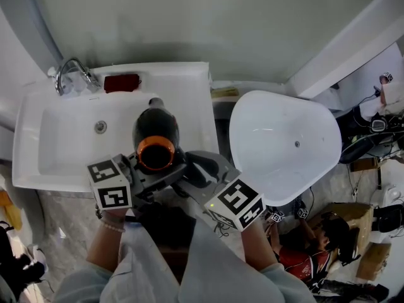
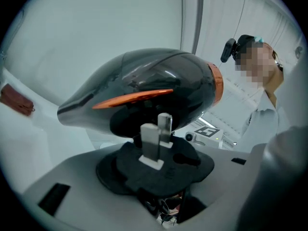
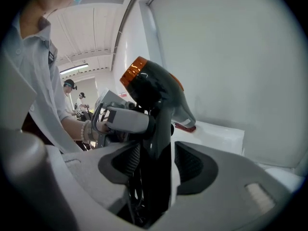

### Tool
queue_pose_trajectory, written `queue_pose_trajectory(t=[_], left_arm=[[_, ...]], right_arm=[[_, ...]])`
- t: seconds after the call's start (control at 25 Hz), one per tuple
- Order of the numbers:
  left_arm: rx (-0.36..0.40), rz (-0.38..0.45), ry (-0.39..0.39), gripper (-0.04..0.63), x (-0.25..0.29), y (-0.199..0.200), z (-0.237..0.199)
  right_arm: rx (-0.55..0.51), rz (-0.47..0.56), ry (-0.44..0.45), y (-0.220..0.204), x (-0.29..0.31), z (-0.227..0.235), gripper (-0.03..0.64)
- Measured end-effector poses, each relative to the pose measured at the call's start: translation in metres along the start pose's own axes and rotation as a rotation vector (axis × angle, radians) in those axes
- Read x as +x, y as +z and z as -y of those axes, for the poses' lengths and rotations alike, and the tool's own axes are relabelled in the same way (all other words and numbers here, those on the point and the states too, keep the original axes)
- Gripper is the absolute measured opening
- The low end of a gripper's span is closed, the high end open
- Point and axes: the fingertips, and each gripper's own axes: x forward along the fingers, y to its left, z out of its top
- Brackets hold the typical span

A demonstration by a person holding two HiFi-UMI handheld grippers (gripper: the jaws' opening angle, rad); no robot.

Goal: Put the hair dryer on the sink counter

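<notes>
head view: lower left of centre, the left gripper (image 1: 151, 177) clamps the black 2-prong plug (image 2: 154, 162). at centre, the glossy black hair dryer with an orange ring (image 1: 154, 134) hangs over the right edge of the white ceramic sink counter (image 1: 189, 106). the right gripper (image 1: 192, 169), lower right, stands wide and looks loose round the black handle (image 3: 161, 143). if the handle slips free, the dryer could swing from the plug and miss the counter.

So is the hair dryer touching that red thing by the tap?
Apart. The head view shows white sink between the hair dryer and the red thing.
</notes>
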Motion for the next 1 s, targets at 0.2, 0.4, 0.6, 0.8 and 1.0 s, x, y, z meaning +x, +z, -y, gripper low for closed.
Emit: queue_pose_trajectory(t=[0.2,0.4,0.6,0.8,1.0], left_arm=[[0.032,-0.036,-0.025,0.215,0.008,-0.003,0.007],[0.057,-0.083,-0.003,0.213,0.014,-0.01,0.003],[0.038,-0.107,-0.009,0.213,0.016,-0.012,0.003],[0.03,-0.114,-0.024,0.213,0.017,-0.014,0.003],[0.027,-0.119,-0.029,0.213,0.018,-0.013,0.004]], right_arm=[[0.009,-0.006,0.014,0.0,0.004,0.001,0.218],[0.007,-0.035,0.0,-0.005,0.005,0.009,0.153],[0.061,0.016,-0.025,-0.004,0.004,0.012,0.152],[0.082,0.039,-0.036,-0.005,0.003,0.014,0.152],[0.087,0.052,-0.046,-0.004,0.002,0.015,0.152]])
